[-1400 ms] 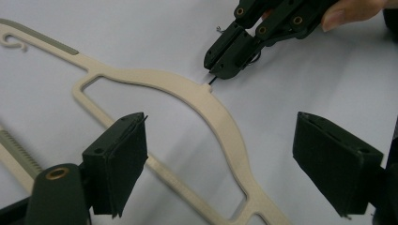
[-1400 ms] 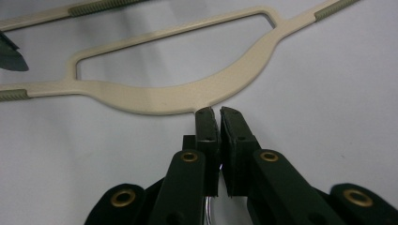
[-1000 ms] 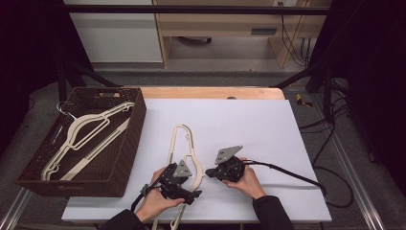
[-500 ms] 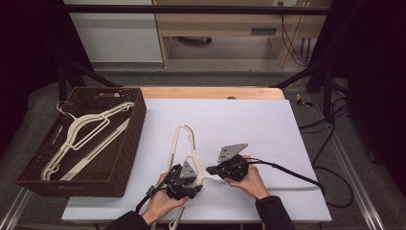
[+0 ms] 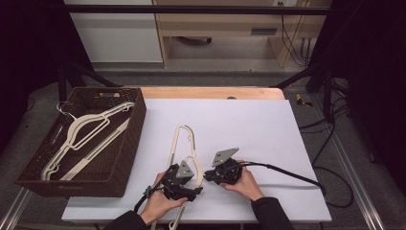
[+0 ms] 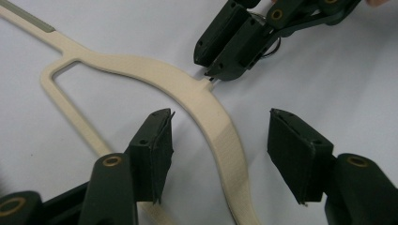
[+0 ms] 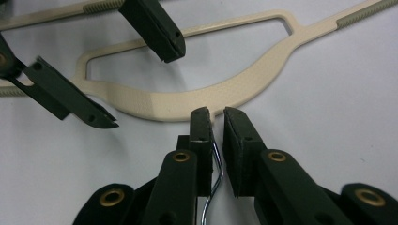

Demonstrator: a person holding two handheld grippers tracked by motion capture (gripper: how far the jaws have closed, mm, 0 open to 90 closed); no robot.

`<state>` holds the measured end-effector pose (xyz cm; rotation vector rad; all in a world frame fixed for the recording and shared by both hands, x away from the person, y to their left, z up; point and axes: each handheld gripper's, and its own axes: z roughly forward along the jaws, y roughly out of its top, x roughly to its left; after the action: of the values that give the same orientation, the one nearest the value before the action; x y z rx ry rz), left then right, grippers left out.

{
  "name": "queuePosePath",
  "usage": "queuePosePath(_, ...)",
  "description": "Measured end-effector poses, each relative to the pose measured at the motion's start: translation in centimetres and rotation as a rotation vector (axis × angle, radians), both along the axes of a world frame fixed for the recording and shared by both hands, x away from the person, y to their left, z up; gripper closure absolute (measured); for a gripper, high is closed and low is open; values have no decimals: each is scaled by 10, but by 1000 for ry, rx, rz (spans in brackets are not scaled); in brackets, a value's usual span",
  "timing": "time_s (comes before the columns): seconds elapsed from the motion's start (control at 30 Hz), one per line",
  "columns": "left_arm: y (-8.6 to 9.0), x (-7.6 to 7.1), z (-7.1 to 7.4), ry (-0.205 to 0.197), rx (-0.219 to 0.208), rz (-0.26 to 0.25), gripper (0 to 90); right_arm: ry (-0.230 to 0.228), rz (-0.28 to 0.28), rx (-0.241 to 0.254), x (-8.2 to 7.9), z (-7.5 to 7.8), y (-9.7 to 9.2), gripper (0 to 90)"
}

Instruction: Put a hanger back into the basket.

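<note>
Cream plastic formed the hanger (image 5: 183,143) that lay flat on the white desk (image 5: 268,129), toward six o'clock of its surface, with its long arm stretched away toward twelve o'clock. Its curved neck was seen in the left gripper view (image 6: 206,101) and in the right gripper view (image 7: 211,96). The left tongs (image 6: 218,150) were held wide apart, one jaw on either side of the neck, with no contact seen. The right tongs (image 7: 217,124) were drawn nearly together around the thin metal hook wire (image 7: 213,183) just where it left the neck; a narrow gap was kept between the jaws, and whether the wire was pinched could not be told. In the high view the left tongs (image 5: 191,184) and the right tongs (image 5: 208,176) were placed close together, each carried by a hand. At nine o'clock of the desk a dark wicker basket (image 5: 127,158) was set, and further cream hangers (image 5: 81,132) were laid inside it.
</note>
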<state>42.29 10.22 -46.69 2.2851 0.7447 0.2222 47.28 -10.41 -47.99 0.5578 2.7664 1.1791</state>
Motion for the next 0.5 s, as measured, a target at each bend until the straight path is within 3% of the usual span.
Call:
queuePosePath(0.07, 1, -1, 1, -1, -18, 1, 393, -14, 10, -10, 0, 0, 0, 848)
queuePosePath(0.13, 1, -1, 3, 1, -23, -2, 384, 0, 18, -5, 1, 0, 0, 875)
queuePosePath(0.4, -3, 1, -3, 13, -1, -6, 363, 6, 29, -3, 2, 2, 0, 890)
queuePosePath(0.5, -4, 2, -4, 26, 22, -11, 364, -3, 33, 10, 1, 10, -2, 891)
